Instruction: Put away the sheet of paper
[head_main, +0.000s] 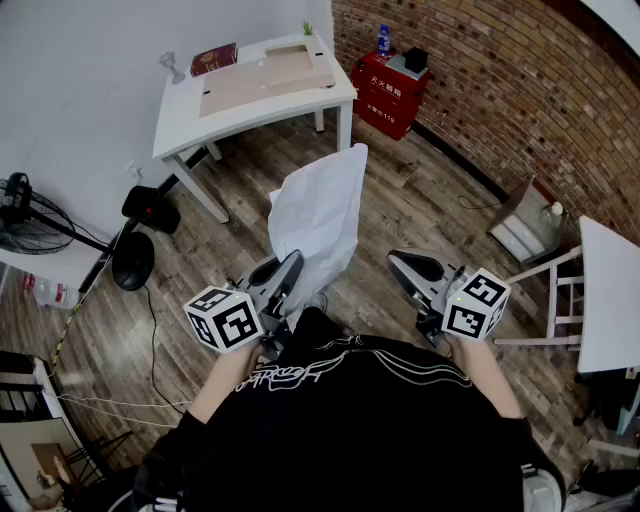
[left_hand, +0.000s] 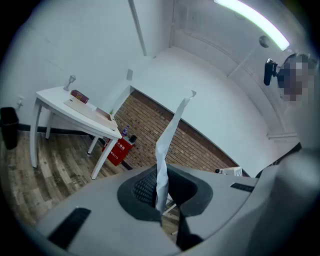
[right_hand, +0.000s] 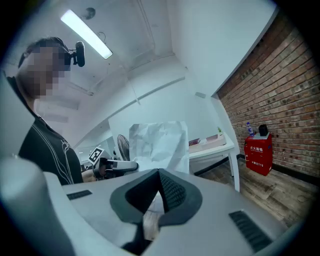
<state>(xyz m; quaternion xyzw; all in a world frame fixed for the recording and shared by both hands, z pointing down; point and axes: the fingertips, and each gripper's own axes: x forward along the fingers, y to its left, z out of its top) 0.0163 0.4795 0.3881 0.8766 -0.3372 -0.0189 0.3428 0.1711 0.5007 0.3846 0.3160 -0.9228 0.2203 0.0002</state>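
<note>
The sheet of paper (head_main: 320, 210) stands up near the middle of the head view, crumpled and white. Its lower edge is pinched in the left gripper (left_hand: 161, 182), whose jaws are closed on it. In the left gripper view it rises from between the dark pads as a thin, twisted strip seen edge-on.

The right gripper (right_hand: 159, 175) is just right of the sheet in the head view and apart from it. Its jaws meet at the tips with nothing between them. In the right gripper view the sheet shows broad and wrinkled beyond those tips.

The person's black top (head_main: 350, 420) fills the bottom of the head view, below both grippers.

Past the sheet, toward the top of the frame, a white table (head_main: 180, 125) stands on the wooden floor (head_main: 420, 200). On it lie a flat tan board (head_main: 265, 80), a dark red book (head_main: 213, 58) and a small glass goblet (head_main: 170, 65), with a bit of green plant (head_main: 308, 28) at the far corner.

At upper right, against the brick wall (head_main: 480, 80), sits a red cabinet (head_main: 388, 95). A blue bottle (head_main: 383, 40) and a black object (head_main: 416, 58) are on top of it; what is inside cannot be told.

A fan (head_main: 25, 215) is at the left edge, with a black round stand base (head_main: 133, 260) near it. Another white table (head_main: 610, 290) is at the right edge.
</note>
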